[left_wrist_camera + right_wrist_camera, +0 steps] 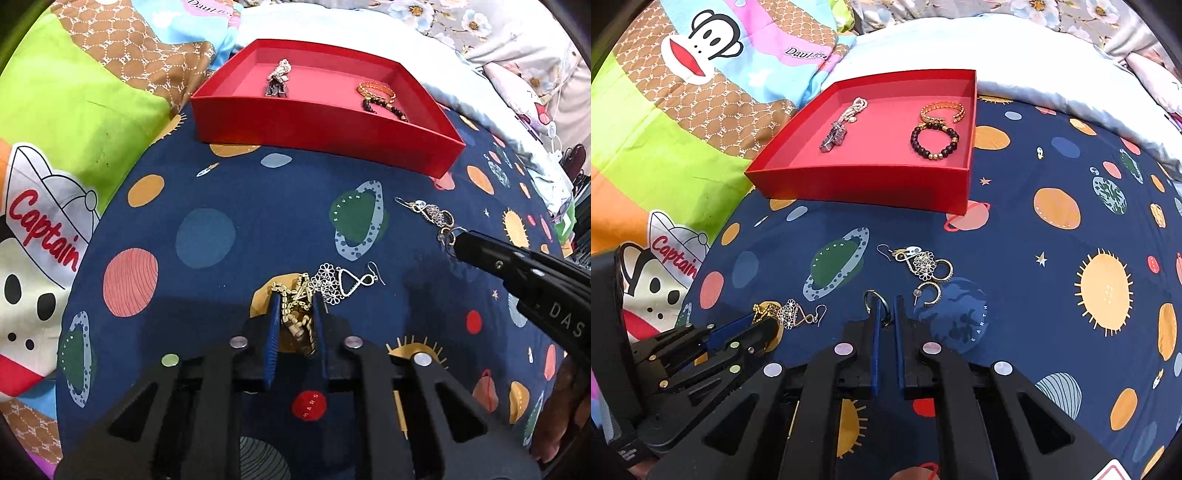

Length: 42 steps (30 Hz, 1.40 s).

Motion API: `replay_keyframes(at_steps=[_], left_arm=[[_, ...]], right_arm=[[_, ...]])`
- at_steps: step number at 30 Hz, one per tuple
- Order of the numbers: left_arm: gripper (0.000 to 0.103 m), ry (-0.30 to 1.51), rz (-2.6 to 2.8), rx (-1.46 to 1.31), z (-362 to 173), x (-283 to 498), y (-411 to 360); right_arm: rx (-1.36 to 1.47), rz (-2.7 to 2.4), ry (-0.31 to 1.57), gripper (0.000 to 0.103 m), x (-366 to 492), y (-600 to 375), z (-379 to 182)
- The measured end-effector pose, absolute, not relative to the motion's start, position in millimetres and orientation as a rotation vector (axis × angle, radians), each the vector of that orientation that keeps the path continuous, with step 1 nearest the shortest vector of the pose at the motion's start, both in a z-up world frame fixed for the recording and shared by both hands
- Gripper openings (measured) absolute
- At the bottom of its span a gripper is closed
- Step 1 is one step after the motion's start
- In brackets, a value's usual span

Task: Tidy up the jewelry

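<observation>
A: L gripper (295, 314) — state?
B: Jaws narrowed round gold chain (293, 308), which is bunched between the blue pads (274, 332); looks gripped. Silver earring (341, 282) lies touching the chain, just beyond the tips.
A: R gripper (887, 306)?
B: Jaws nearly closed w/ a slim gap. Small hoop (875, 301) sits at the left fingertip — can't tell if pinched. Earring pile (925, 266) just ahead, on the space-print cloth (1015, 258).
A: Red box (860, 182)?
B: Far side of cloth. Holds pendant necklace (842, 125) left, gold bangle (942, 110) + dark bead bracelet (934, 144) right.
</observation>
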<state>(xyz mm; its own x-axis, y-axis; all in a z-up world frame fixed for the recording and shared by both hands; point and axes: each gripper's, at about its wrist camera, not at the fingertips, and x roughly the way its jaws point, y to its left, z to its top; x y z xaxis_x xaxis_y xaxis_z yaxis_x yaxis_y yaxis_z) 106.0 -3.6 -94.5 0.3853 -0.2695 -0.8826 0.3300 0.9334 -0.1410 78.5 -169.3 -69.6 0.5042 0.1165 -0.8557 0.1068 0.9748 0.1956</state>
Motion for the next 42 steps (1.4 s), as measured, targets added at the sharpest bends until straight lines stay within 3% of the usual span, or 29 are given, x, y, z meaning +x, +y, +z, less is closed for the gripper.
replay_keyframes(at_steps=[15,29,42], left_arm=[[0.015,1.054,-0.424,0.037,-48.6,102.2,-3.6],[0.015,0.786,-0.430,0.016,35.3,174.7,-23.8],[0.015,0.892,-0.354,0.106,-37.6,252.4,-63.2]], right_arm=[[0.243,0.028,0.998,0.006,79.6,-170.1,-47.7],[0.206,0.032,0.851,0.006,139.3,-188.3,10.7],[0.211,-0.002,0.967,0.006,207.8,-189.5,-48.4]])
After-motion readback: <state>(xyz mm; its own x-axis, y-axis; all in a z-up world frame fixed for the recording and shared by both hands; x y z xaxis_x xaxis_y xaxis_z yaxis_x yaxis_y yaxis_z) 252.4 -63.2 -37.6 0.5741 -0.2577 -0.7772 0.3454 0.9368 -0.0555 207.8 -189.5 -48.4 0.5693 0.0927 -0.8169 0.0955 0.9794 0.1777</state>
